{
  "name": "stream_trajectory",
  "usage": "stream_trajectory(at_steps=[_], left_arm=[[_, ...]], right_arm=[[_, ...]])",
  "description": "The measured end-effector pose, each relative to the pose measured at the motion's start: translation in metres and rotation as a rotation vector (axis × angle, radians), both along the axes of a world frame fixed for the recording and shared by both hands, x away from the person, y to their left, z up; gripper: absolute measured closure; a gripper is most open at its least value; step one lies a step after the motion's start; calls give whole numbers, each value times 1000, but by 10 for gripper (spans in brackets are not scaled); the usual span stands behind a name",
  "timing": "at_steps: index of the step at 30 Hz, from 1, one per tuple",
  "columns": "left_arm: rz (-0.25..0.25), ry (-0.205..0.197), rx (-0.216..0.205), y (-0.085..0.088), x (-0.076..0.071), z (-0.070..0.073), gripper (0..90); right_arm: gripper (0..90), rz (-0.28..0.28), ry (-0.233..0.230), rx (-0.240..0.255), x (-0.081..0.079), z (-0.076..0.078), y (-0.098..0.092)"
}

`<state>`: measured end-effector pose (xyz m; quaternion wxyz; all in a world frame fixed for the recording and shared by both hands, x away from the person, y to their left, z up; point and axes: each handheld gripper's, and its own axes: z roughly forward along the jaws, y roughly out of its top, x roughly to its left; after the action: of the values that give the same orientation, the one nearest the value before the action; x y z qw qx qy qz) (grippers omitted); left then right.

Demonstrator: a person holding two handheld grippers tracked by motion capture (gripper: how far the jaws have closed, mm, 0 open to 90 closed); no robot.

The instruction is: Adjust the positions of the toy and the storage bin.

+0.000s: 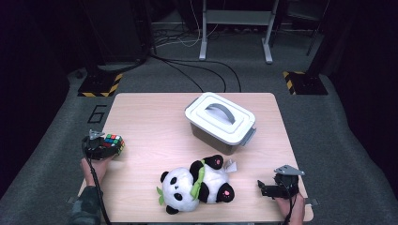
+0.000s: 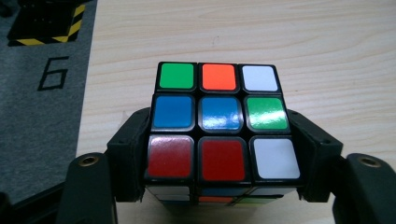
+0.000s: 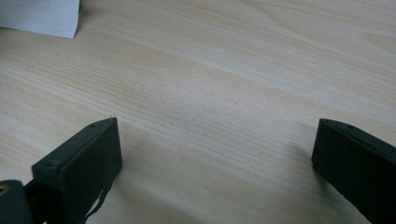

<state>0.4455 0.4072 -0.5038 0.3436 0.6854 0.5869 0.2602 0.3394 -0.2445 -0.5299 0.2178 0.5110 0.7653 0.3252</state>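
The left gripper (image 1: 109, 146) sits at the near left edge of the wooden worktop (image 1: 155, 117), and its two black jaws are closed against opposite sides of a puzzle cube (image 1: 114, 140). In the left gripper view the cube (image 2: 219, 123) fills the space between the jaws, pads pressed flat to its left and right faces. Its top face reads green, orange and white along the far row, blue, blue and green across the middle, and red, red and white along the near row. The left gripper (image 2: 219, 154) holds it just over the pale wood, close to the worktop's left edge, with grey carpet (image 2: 42, 116) and a painted numeral beyond that edge.

The right gripper (image 1: 265, 188) rests at the near right corner of the worktop, jaws pointing left towards a plush panda (image 1: 197, 185). In the right gripper view its jaws stand wide apart with only bare wood between them, so the right gripper (image 3: 215, 154) has hold of nothing.

The panda lies on its back near the middle of the near edge, a green strip across its body. Beyond it, towards the far right, stands a grey storage box (image 1: 213, 133) with a white clip-on lid (image 1: 220, 115) and a grey handle, well apart from the cube.
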Motion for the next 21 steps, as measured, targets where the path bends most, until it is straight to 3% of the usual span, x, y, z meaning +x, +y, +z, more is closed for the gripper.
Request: stream_trajectory(at_steps=[6, 14, 21], left_arm=[[1, -28, -9, -3, -8, 11, 154], [-31, -60, -8, -17, -25, 29, 52], [-101, -64, -1, -39, -39, 40, 13]], right_arm=[[10, 0, 0, 0, 0, 0, 0], [10, 0, 0, 0, 0, 0, 0], [10, 0, 0, 0, 0, 0, 0]])
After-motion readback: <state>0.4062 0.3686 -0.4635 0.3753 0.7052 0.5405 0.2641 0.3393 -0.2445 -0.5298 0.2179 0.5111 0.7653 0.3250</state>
